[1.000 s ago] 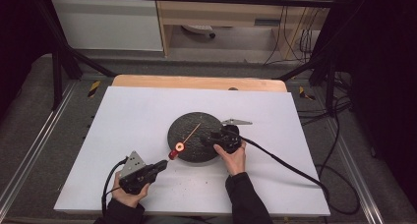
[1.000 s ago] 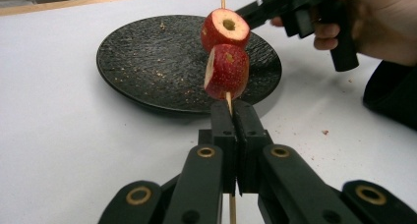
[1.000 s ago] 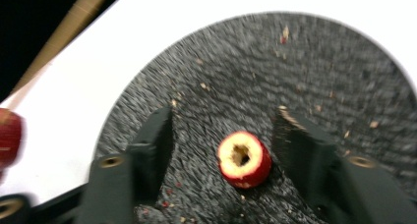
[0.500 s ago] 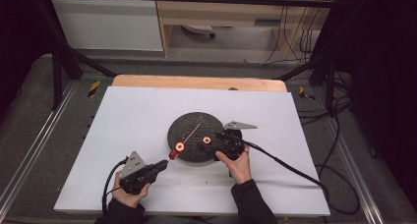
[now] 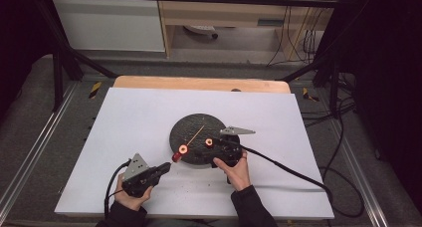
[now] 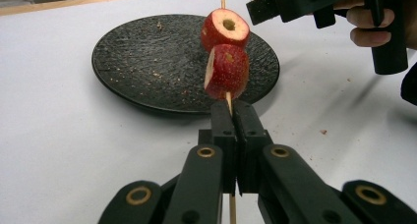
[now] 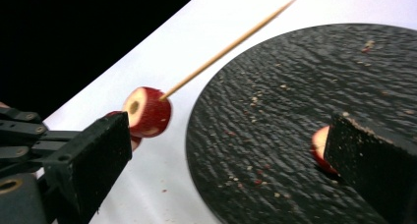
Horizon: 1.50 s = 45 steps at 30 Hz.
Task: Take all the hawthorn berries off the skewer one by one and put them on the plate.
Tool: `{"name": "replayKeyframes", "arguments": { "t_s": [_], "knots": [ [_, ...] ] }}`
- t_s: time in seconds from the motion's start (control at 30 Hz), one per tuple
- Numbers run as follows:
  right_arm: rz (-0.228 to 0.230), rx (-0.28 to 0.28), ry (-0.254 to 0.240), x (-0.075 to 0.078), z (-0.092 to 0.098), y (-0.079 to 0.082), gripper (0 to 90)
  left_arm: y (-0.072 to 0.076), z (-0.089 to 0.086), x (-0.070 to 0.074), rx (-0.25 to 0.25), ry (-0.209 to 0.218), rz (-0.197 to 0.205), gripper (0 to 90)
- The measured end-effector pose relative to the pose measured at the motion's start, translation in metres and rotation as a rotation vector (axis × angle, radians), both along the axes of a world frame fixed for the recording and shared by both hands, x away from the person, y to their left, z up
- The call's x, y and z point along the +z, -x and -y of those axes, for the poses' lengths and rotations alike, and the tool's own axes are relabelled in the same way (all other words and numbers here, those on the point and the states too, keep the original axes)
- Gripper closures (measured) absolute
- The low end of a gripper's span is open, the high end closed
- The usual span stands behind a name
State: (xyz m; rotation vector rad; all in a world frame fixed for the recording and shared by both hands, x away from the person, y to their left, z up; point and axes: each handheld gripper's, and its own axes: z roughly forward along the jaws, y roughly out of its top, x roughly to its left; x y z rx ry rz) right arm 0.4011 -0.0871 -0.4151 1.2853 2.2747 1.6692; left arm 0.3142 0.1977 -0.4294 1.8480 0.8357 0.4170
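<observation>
Right gripper [image 5: 219, 146] has backed off toward lower frame centre since the earlier frame, jaws just opened wide, nothing between them. Third red fruit slice [image 7: 320, 148] lies loose on the black plate [image 5: 199, 125], partly behind the right jaw. Left gripper [image 6: 231, 117] is clamped tight on the butt of the wooden skewer [image 7: 228, 47]. Two cored slices [image 6: 225, 27] sit threaded near that end, over the plate's lower-left rim. Judging progress: two on, at least one left to pick and spear.
</observation>
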Motion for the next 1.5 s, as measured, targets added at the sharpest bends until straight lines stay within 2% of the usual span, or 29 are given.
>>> {"name": "replayKeyframes", "arguments": {
  "t_s": [0.23, 0.5, 0.73, 1.07, 1.2, 1.5],
  "knots": [
    [-0.007, 0.032, -0.031, 0.002, -0.013, 0.001, 9.4, 0.0, 0.001, -0.001, -0.002, 0.0, 0.001, 88.4],
    [-0.034, 0.062, -0.067, 0.002, -0.027, 0.0, 25.3, 0.0, 0.002, -0.001, -0.006, -0.001, 0.002, 88.4],
    [-0.06, 0.07, -0.106, -0.002, -0.029, -0.002, 41.4, 0.0, 0.003, -0.001, -0.007, 0.004, 0.002, 88.4],
    [-0.111, 0.109, -0.15, -0.008, -0.032, -0.003, 59.0, 0.0, 0.004, -0.001, -0.011, -0.002, 0.001, 88.4],
    [-0.122, 0.115, -0.159, -0.008, -0.032, -0.002, 60.9, 0.001, 0.004, -0.001, -0.013, 0.001, 0.003, 88.4],
    [-0.101, 0.091, -0.153, -0.005, -0.03, -0.003, 61.3, 0.001, 0.003, -0.001, -0.01, 0.005, 0.009, 88.4]
  ]
}}
